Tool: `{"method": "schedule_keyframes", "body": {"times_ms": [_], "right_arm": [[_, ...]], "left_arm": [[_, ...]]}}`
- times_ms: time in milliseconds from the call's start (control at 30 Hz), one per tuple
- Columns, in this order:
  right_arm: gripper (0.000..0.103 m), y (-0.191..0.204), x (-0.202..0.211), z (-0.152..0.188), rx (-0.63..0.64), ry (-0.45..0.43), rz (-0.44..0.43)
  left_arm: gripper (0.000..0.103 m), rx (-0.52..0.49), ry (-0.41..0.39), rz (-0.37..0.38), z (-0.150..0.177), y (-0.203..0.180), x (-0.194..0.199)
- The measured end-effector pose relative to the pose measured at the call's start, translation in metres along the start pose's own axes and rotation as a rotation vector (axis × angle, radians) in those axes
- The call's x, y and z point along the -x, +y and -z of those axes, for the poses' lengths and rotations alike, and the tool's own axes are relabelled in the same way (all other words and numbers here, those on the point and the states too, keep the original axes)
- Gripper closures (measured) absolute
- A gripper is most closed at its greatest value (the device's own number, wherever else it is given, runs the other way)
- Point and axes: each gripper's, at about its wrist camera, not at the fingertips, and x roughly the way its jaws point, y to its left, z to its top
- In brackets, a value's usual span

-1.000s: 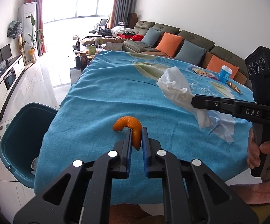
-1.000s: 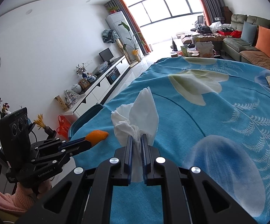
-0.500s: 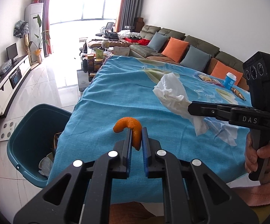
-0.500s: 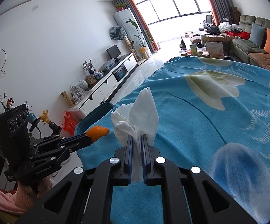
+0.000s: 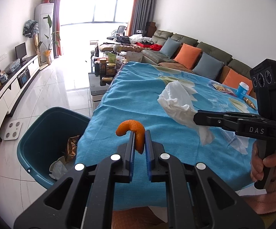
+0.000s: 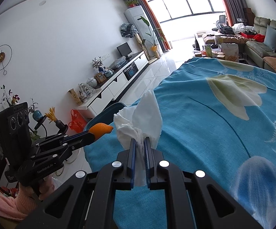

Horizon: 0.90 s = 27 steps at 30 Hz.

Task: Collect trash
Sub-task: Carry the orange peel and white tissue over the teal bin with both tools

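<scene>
The left gripper has its jaws clamped on a curled orange peel, held above the near left corner of the blue flowered cloth-covered counter. The right gripper pinches a crumpled white tissue just beside it. To drop both cleanly, carry each past the counter's left edge until it hangs over the teal plastic bin on the floor, and only then let go.

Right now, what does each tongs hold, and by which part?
Left tongs pinch the orange peel by its lower end. Right tongs pinch the white tissue at its bunched base.
</scene>
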Motion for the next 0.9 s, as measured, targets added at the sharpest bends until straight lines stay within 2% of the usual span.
{"method": "schedule_keyframes", "body": {"times_ms": [900], "right_arm": [[0.095, 0.040, -0.044, -0.021, 0.081, 0.067, -0.091]], "left_arm": [[0.093, 0.090, -0.033, -0.107, -0.005, 0.050, 0.017]]}}
